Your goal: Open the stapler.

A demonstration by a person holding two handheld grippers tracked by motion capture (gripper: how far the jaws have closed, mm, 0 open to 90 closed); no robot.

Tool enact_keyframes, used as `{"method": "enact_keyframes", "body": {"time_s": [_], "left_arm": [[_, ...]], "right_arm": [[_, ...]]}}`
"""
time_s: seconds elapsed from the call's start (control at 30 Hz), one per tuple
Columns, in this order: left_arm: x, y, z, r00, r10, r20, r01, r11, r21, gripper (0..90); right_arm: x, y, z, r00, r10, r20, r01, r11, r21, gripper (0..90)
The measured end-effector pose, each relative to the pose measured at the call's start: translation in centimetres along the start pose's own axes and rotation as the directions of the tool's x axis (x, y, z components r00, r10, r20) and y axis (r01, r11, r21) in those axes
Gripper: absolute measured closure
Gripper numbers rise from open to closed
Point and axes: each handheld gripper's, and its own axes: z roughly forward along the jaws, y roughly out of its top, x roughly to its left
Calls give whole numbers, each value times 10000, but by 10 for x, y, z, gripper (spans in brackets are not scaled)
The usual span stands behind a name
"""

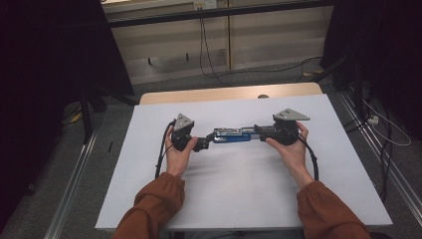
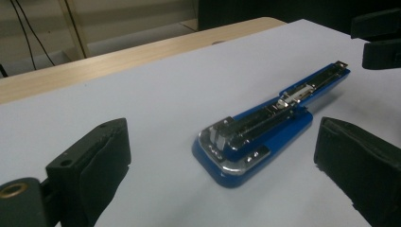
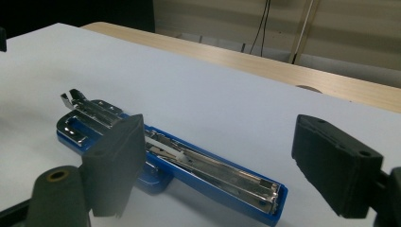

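A blue stapler (image 1: 233,135) is seen lying flat on the white table top (image 1: 239,194), about midway across it and slightly toward the far side, with its length running left to right. Its top is swung open, so that the silver metal magazine is exposed along the blue base.

The left gripper (image 1: 201,144) is held at the left end of the stapler. In the left gripper view its two black jaws are spread wide apart, one at the lower left and one at the lower right, and the stapler (image 2: 265,127) is seen lying ahead of them on the table, untouched by either pad. Nothing is clamped by this gripper.

The right gripper (image 1: 259,133) is held at the right end of the stapler. In the right gripper view its jaws are likewise parted, and the stapler (image 3: 189,165) is seen lying between and just beyond them. The left-hand jaw in that view stands in front of the blue base; whether it touches the base cannot be told. The other jaw is well clear of it, so the stapler is not gripped.

A strip of bare wood (image 1: 224,93) is visible along the far edge of the table, beyond the white surface. Orange-brown sleeves (image 1: 154,204) are seen entering from the near edge.
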Motion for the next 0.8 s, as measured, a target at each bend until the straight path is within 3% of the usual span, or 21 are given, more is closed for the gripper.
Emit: {"method": "enact_keyframes", "body": {"time_s": [0.07, 0.2, 0.33, 0.57, 0.7, 0.8], "left_arm": [[0, -2, -5, 9997, 187, -153, -188, 9998, -11, 47], [-1, -3, -15, 9999, 135, -15, -135, 9999, -98, 44], [-4, -13, -24, 9992, 389, -76, -389, 9992, -32, 52], [-8, -19, -38, 9996, 264, -76, -266, 9992, -296, 53], [-9, -25, -47, 9994, 196, -280, -207, 9989, -413, 51], [-10, -28, -53, 9999, -82, -101, 76, 9983, -571, 51]], "right_arm": [[0, -1, -3, 10000, -42, -7, 42, 10000, 59, 165], [0, -5, -10, 9991, -305, 290, 299, 9993, 209, 157], [-3, -7, -18, 9994, -216, 282, 213, 9997, 118, 127], [-9, -13, -35, 9991, -197, 384, 196, 9998, 50, 107], [-10, -15, -44, 9991, -136, 402, 140, 9998, -104, 107], [-10, -18, -52, 9993, -76, 377, 84, 9997, -215, 107]]}}
